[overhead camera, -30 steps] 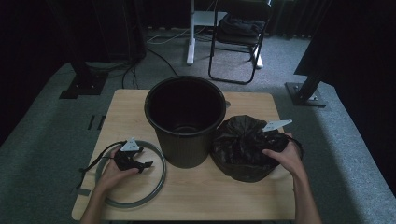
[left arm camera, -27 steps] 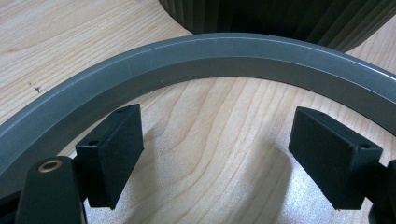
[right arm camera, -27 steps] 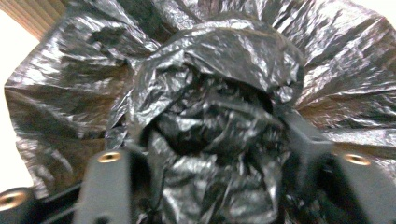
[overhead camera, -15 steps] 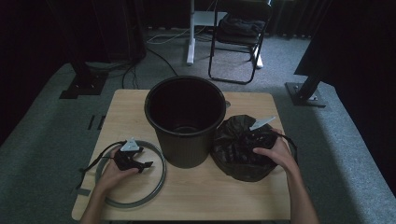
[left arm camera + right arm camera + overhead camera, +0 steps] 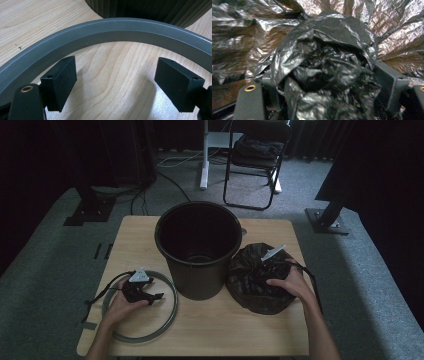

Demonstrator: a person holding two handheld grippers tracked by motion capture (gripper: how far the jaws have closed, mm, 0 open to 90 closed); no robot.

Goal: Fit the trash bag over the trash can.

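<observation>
A black bucket [image 5: 200,245] stands upright in the middle of the wooden table [image 5: 225,330]. Left of it lies a flat grey ring [image 5: 170,312]. My left gripper [image 5: 150,296] rests inside that ring, open, with bare wood between its jaws [image 5: 115,72]; the grey ring [image 5: 112,31] curves just past the tips, and the bucket's ribbed wall [image 5: 150,10] rises behind it. Right of the bucket sits a crumpled black plastic bag [image 5: 255,292]. My right gripper [image 5: 265,265] is on its top, and the jaws have just been opening. The bag's bunched top [image 5: 324,37] sits between them [image 5: 327,82].
Behind the table, on grey carpet, stand a folding chair [image 5: 257,160] with something dark on its seat, a white post [image 5: 204,155], and black stand bases at left [image 5: 90,212] and right [image 5: 327,220]. Bare wood shows along the table's near edge.
My right hand has moved left and down onto the top of the bag. The left hand, the ring and the bucket have stayed put.
</observation>
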